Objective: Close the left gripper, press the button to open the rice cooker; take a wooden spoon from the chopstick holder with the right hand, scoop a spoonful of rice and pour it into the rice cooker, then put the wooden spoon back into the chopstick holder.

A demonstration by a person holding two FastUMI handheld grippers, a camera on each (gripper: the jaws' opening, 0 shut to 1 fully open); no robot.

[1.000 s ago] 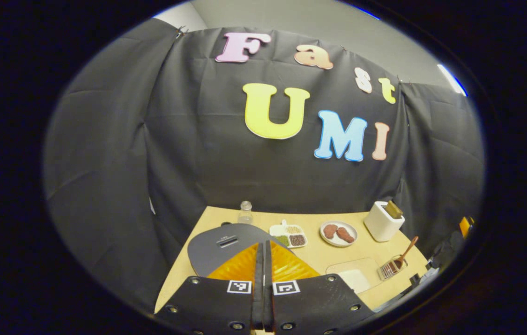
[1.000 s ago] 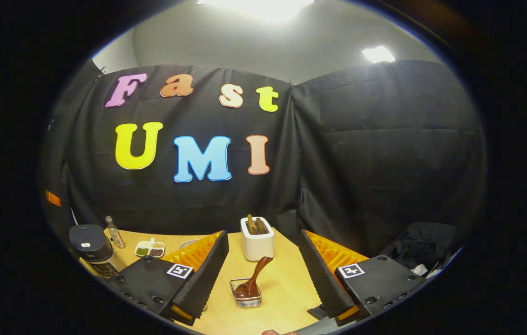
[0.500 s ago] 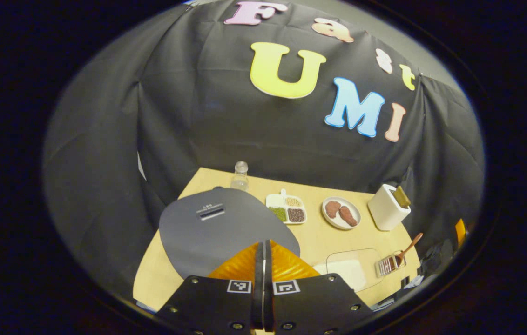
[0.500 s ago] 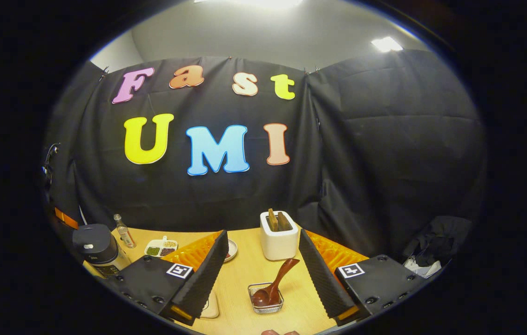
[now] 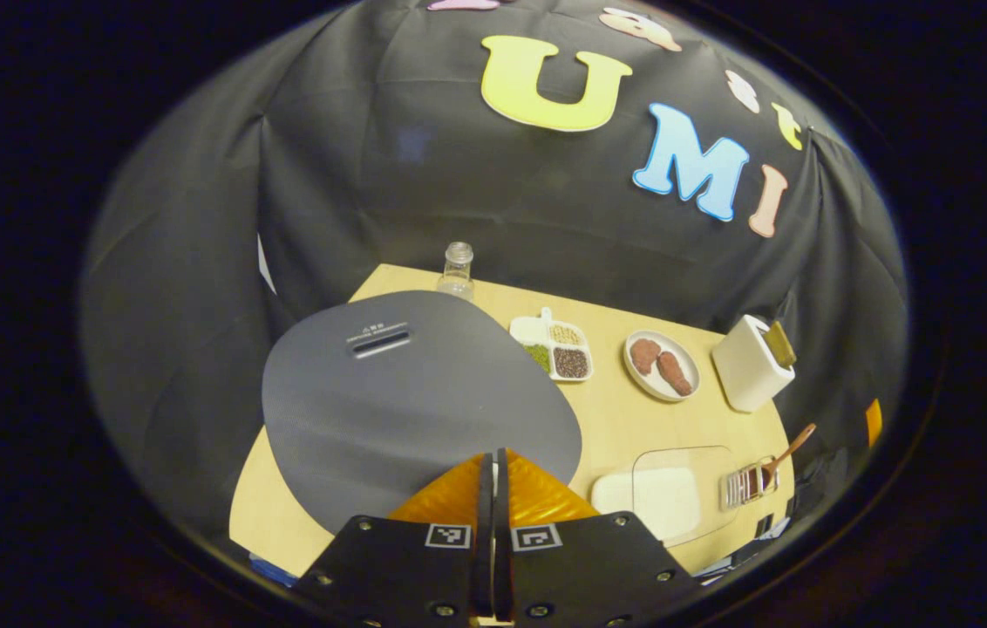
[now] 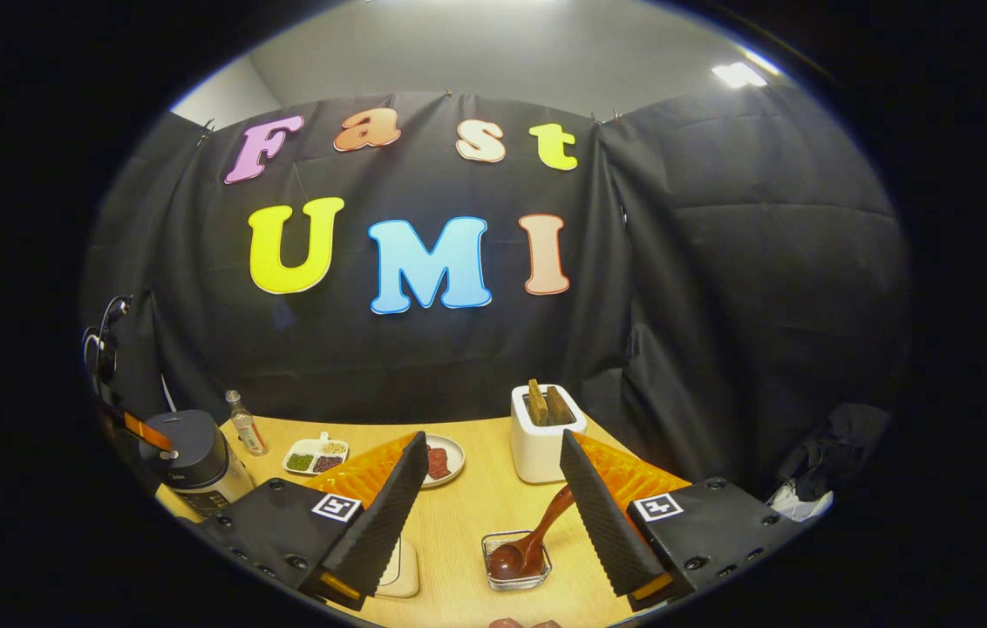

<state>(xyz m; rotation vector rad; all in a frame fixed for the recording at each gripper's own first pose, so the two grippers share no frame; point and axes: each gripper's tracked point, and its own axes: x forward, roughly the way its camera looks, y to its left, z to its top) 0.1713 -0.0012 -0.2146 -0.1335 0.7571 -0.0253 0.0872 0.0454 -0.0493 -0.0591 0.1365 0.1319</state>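
Left tongs point(image 5: 493, 475) pressed together over the closed rice cooker point(image 5: 411, 392) lid on the desk point(image 5: 616, 419): best lowered squarely onto its near-edge button, hidden here; right tongs point(image 6: 489, 488) spread, flanking the wooden spoon point(image 6: 528, 541).

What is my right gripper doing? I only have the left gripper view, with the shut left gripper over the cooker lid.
Observer: In the right gripper view the right gripper is open, with its fingers wide apart and nothing between them.
Operator: Is it lined up on the spoon?
Observer: Roughly. The wooden spoon stands in the chopstick holder on the table ahead. Its handle leans toward the right-hand finger, and I cannot tell if they touch.
Operator: Is the cooker open?
Observer: No. Seen from the side, the rice cooker has its lid down.
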